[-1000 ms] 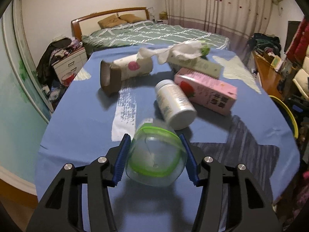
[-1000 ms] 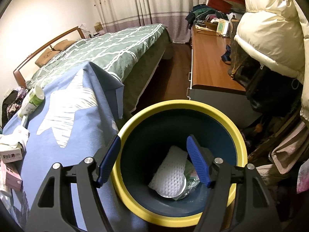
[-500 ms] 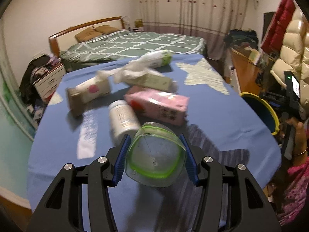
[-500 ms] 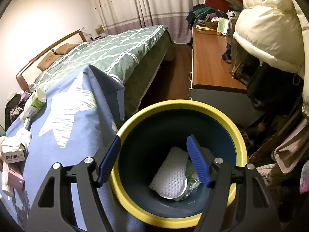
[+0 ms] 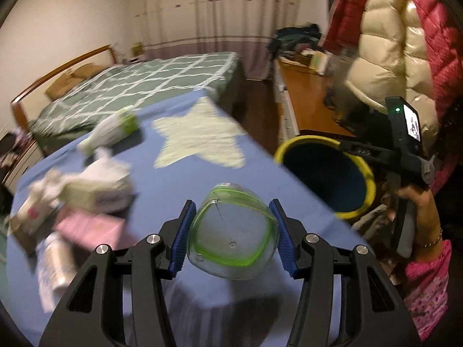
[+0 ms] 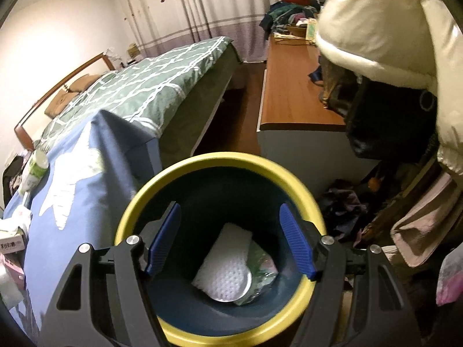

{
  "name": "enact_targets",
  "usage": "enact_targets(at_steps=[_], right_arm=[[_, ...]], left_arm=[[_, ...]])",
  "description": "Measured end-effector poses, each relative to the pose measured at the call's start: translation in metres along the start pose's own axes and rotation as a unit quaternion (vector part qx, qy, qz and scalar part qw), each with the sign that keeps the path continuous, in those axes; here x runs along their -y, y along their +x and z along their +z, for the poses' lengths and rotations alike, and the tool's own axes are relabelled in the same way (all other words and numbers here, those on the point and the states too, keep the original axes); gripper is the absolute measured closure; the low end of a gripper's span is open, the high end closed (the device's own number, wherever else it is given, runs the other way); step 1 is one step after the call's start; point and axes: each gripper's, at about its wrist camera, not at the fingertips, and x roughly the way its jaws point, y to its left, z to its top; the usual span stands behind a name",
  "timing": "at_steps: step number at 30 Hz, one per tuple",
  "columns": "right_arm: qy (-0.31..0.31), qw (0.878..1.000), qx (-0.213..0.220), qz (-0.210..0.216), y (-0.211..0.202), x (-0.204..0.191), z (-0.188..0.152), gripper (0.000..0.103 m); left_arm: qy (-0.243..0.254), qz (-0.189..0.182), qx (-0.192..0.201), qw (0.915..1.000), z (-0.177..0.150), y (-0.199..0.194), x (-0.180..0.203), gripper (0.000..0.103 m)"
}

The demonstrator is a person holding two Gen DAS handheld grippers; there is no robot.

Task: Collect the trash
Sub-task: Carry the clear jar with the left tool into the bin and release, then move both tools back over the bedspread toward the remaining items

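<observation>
Most of the left wrist view is smeared with blur, so the stuff on the blue tablecloth (image 5: 254, 162) is tough to read: a pink carton (image 5: 89, 225), a white bottle (image 5: 55, 263) and some crumpled tissue (image 5: 101, 173) are just soft shapes, and only the green-capped tube (image 5: 111, 131) further back is sort of clear. The left gripper (image 5: 233, 235) has both blue pads pressed on a clear plastic cup with a green rim (image 5: 231, 231), held up above the near edge of the table, base toward the camera. The yellow-rimmed bin (image 6: 220, 159) sits on the floor just beside the table corner. The right gripper (image 6: 230, 240) hangs right over the bin's mouth with its jaws spread apart and nothing between them. Down in the bin there's a white dimpled pad (image 6: 222, 263) and something shiny and crinkly (image 6: 262, 266) that I can't identify.
</observation>
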Motion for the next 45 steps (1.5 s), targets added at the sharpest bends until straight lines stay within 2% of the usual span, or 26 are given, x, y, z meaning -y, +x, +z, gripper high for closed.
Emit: enact_targets(at_steps=[5,10,16,22,24,25,26,35,39,41,45], right_arm=[[0.015,1.000,-0.001,-0.008,0.002,0.028,0.002,0.036],[0.026,1.000,-0.004,-0.016,0.005,0.052,0.001,0.036],[0.039,0.999,-0.005,-0.020,0.006,0.075,0.001,0.036],[0.042,0.999,-0.005,-0.022,0.006,0.083,0.000,0.036],[0.042,0.999,-0.005,-0.024,0.005,0.083,0.000,0.036],[0.043,0.999,-0.004,-0.024,0.004,0.083,-0.001,0.036],[0.043,0.999,-0.004,-0.024,0.003,0.083,-0.001,0.036],[0.027,0.999,-0.003,-0.024,-0.005,0.067,-0.004,0.036],[0.014,1.000,-0.004,-0.022,-0.009,0.051,-0.006,0.036],[0.005,1.000,-0.005,-0.020,-0.011,0.040,-0.007,0.036],[-0.020,1.000,-0.008,-0.010,-0.014,0.010,-0.010,0.036]], left_arm=[[0.044,-0.027,0.000,0.9987,0.030,0.037,0.050,0.051],[0.075,-0.049,-0.022,0.9958,0.055,0.085,0.094,0.051],[0.097,-0.064,-0.056,0.9916,0.067,0.131,0.134,0.051],[0.100,-0.073,-0.078,0.9892,0.069,0.162,0.154,0.051],[0.096,-0.072,-0.079,0.9896,0.067,0.163,0.154,0.043],[0.091,-0.067,-0.072,0.9910,0.067,0.161,0.152,0.030],[0.091,-0.064,-0.066,0.9916,0.067,0.158,0.151,0.027],[0.073,-0.053,-0.030,0.9954,0.069,0.114,0.115,0.025],[0.047,-0.050,-0.010,0.9976,0.064,0.082,0.083,0.024],[0.034,-0.047,0.000,0.9983,0.058,0.065,0.063,0.020],[0.000,-0.025,0.024,0.9994,0.046,0.027,0.015,0.018]])
